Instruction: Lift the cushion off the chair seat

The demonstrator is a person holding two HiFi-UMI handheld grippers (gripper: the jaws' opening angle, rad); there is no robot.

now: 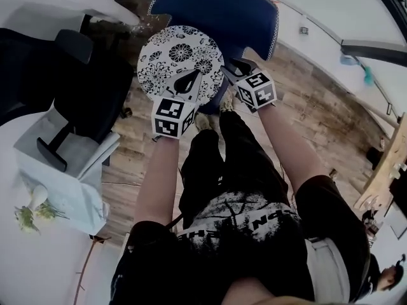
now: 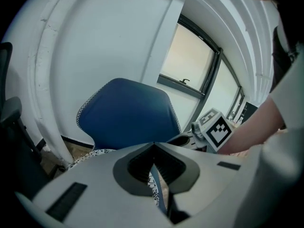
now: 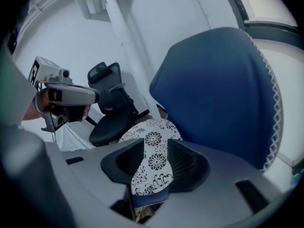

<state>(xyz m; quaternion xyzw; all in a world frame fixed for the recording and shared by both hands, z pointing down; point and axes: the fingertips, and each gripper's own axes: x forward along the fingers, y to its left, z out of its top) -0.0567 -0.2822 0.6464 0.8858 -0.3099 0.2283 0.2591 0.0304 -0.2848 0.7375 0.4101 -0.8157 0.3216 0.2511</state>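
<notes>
A round cushion (image 1: 180, 61) with a black-and-white flower print and a blue underside lies over the seat of the blue chair (image 1: 222, 11). My left gripper (image 1: 188, 81) is at the cushion's near edge and is shut on it. In the left gripper view only a thin strip of cushion (image 2: 155, 186) shows between the closed jaws of that gripper (image 2: 154, 148). My right gripper (image 1: 233, 68) is at the cushion's right edge. In the right gripper view that gripper (image 3: 154, 148) stands open, its jaws apart with the cushion (image 3: 151, 127) lying loose between them. Whether the cushion rests on the seat I cannot tell.
A black office chair (image 1: 82, 88) stands to the left, close to the blue chair. Nearer on the left is a white table (image 1: 19, 170) with a light cloth and a small plant. A window (image 2: 190, 65) is behind the chair, and the floor (image 1: 318, 107) is wood.
</notes>
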